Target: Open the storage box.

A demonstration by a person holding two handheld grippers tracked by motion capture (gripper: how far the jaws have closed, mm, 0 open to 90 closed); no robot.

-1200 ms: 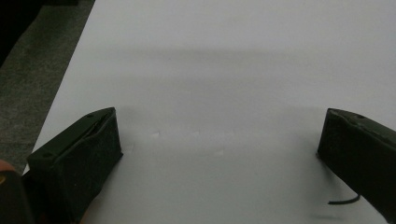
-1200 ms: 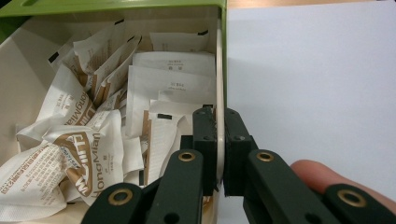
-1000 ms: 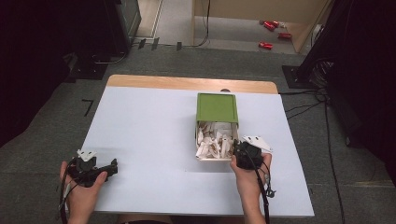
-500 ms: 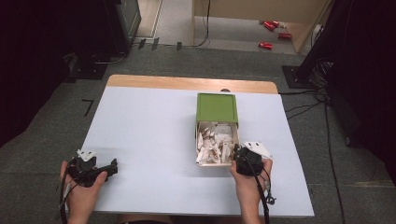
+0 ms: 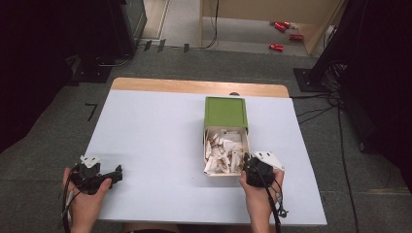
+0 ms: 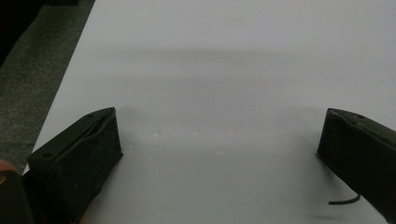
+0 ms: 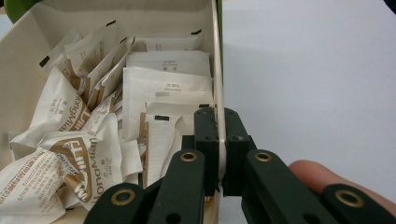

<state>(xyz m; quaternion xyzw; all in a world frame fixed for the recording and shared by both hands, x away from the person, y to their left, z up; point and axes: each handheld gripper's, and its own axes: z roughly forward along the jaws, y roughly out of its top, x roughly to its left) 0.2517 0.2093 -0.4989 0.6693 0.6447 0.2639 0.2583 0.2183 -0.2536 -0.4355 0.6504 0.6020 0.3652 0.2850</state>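
A white cardboard drawer (image 5: 206, 151) full of several white and brown sachets (image 5: 224, 148) sticks out toward me from a green sleeve (image 5: 225, 112) right of the table's centre. My right gripper (image 5: 247, 163) is at the drawer's near right corner. In the right gripper view my right gripper (image 7: 219, 140) is shut on the drawer's thin right wall (image 7: 216, 70), one jaw inside beside the sachets (image 7: 163, 88), the other outside. My left gripper (image 5: 116, 174) rests at the table's near left corner. In its own view my left gripper (image 6: 219, 130) stands open, with bare tabletop between the jaws.
The white tabletop (image 5: 155, 136) has a wooden strip (image 5: 194, 86) along its far edge. Grey floor surrounds it, with black cables (image 5: 316, 114) to the right and red cans (image 5: 282, 26) lying far behind. A finger (image 7: 327, 175) shows beside my right gripper.
My right gripper has moved a little toward the near edge, and the white drawer has come slightly farther out of the green sleeve. The left hand has stayed still.
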